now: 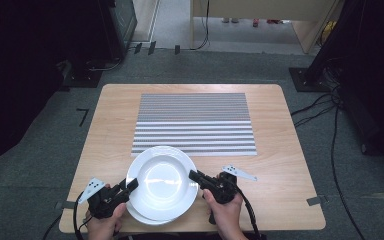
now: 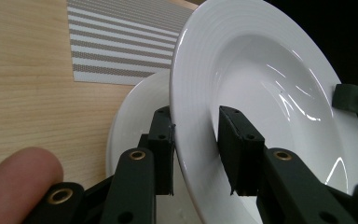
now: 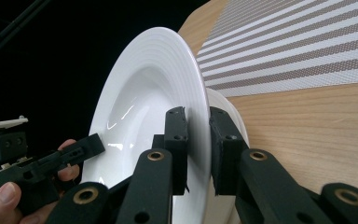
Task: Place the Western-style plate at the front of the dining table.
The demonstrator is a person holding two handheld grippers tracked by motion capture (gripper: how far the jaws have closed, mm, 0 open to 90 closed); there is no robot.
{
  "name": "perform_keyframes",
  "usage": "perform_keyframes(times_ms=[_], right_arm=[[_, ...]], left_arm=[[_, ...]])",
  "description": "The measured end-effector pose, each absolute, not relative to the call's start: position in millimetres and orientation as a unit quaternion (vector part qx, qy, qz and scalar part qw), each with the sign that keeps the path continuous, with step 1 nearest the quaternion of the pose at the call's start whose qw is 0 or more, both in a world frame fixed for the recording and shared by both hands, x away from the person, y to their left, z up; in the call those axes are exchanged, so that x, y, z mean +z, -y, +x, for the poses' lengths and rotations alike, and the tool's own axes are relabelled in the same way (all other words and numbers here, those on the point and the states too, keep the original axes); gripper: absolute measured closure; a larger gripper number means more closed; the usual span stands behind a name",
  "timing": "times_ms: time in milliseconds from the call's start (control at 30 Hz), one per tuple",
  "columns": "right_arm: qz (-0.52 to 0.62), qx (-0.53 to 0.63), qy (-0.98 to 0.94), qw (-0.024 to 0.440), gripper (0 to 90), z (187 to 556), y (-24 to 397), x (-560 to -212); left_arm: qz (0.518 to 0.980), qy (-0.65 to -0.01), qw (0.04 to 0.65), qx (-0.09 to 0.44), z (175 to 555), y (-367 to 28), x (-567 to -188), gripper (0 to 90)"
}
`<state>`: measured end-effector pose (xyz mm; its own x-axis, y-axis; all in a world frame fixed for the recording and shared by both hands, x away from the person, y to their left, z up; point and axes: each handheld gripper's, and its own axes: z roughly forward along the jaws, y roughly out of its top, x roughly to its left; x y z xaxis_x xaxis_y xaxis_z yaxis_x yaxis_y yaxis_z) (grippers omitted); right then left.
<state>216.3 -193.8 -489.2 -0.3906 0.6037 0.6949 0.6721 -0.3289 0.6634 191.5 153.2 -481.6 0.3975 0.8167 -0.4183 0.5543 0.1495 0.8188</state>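
Fingers (image 2: 161, 140) of both grippers pinching upper plate's (image 1: 162, 180) opposite rims, lower plate (image 1: 135, 214) beneath

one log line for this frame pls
left gripper: shut on top plate rim | right gripper: shut on opposite rim | second plate beneath | placemat behind
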Motion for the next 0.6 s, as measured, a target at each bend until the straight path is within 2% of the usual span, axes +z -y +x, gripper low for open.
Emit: perform_keyframes(times_ms=[600], right_arm=[[-0.557, -0.603, 0.571, 0.008, 79.6, 215, 215, -477]], left_arm=[[0.646, -0.532, 0.538, 0.104, 200, -130, -468, 70.0]])
